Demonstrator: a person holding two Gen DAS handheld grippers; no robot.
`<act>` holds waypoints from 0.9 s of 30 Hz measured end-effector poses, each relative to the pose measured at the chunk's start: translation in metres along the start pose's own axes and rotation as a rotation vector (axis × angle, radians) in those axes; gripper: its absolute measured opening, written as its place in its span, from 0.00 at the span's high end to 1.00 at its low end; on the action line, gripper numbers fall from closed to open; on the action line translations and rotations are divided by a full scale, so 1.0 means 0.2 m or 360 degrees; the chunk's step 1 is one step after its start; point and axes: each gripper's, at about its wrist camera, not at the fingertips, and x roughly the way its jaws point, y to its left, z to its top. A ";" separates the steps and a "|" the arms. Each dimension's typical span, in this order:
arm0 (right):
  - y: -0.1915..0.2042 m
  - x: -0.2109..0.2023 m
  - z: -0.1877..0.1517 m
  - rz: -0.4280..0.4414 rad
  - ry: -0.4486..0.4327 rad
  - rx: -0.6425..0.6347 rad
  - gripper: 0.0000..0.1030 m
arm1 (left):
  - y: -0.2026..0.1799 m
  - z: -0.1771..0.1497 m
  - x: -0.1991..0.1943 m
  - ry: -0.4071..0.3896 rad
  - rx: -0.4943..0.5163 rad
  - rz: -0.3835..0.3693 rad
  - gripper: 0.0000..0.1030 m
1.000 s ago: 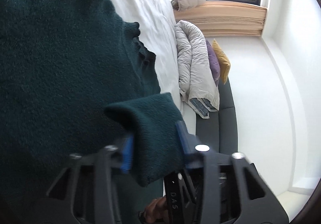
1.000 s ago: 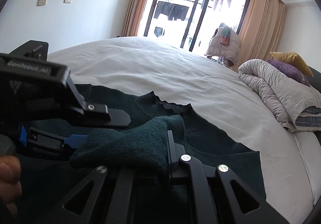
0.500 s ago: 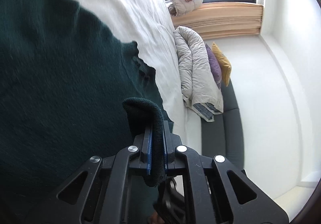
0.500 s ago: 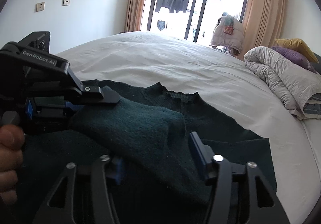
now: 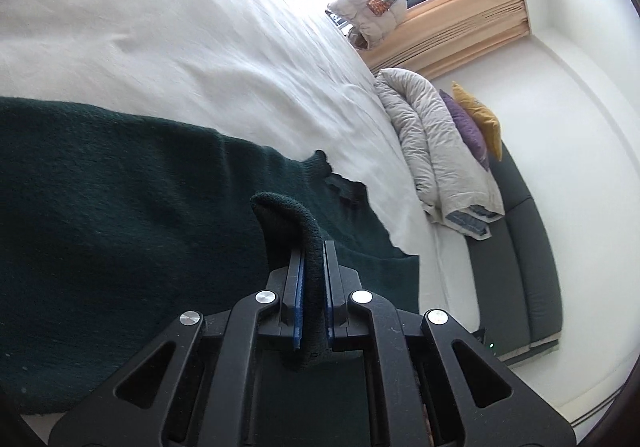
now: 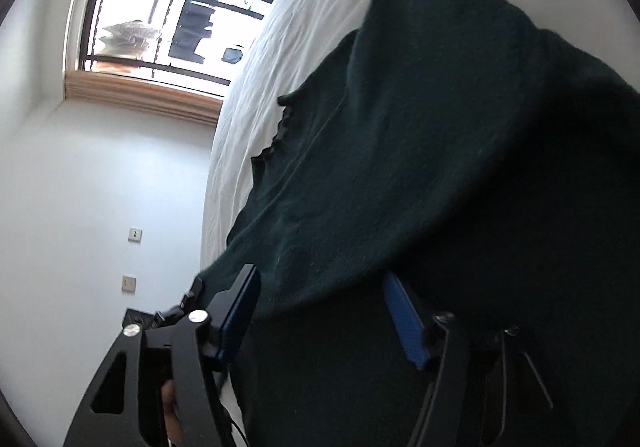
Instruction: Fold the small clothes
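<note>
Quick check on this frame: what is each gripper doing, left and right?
Left gripper: shut on a fold of the dark green knitted sweater.
Right gripper: open, jaws closing, sweater fabric between them, not pinched.

sweater (image 5: pixel 120 231): 1 | cushions (image 5: pixel 476 119): 2 | duvet (image 5: pixel 432 151): 1 | wall sockets (image 6: pixel 135 234): 2

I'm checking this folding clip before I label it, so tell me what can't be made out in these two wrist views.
- Left wrist view: the left gripper is shut on a fold of the sweater; the frame edge cuts off the sweater's far side.
- Right wrist view: the right gripper is closing with sweater cloth between its pads; whether they press yet cannot be told.
- Right wrist view: the window is blurred.
- The left gripper is absent from the right view, and the right gripper from the left.
</note>
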 end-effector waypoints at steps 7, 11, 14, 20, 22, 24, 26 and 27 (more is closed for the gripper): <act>0.01 0.09 0.08 -0.0035 -0.0024 0.0061 0.56 | 0.04 0.00 -0.03 -0.0004 0.0097 0.0097 0.94; -0.06 0.05 0.12 0.0052 -0.0109 0.0168 0.58 | 0.04 -0.02 0.02 0.0060 0.0162 0.0149 0.94; -0.13 -0.02 0.14 0.0132 -0.0211 0.0201 0.57 | 0.02 -0.05 0.05 0.0064 0.0199 0.0154 0.94; -0.23 -0.16 0.31 0.0185 -0.0458 0.0243 0.50 | -0.06 -0.07 0.10 0.0055 0.0233 0.0138 0.94; -0.28 -0.21 0.35 0.0235 -0.0518 0.0277 0.47 | -0.10 -0.09 0.13 0.0066 0.0265 0.0145 0.94; -0.33 -0.22 0.37 0.0289 -0.0551 0.0300 0.47 | -0.13 -0.11 0.19 0.0083 0.0292 0.0160 0.94; -0.35 -0.19 0.37 0.0276 -0.0523 0.0278 0.47 | -0.15 -0.13 0.23 0.0089 0.0294 0.0175 0.94; -0.32 -0.19 0.36 0.0246 -0.0496 0.0230 0.47 | -0.14 -0.13 0.25 0.0089 0.0283 0.0181 0.94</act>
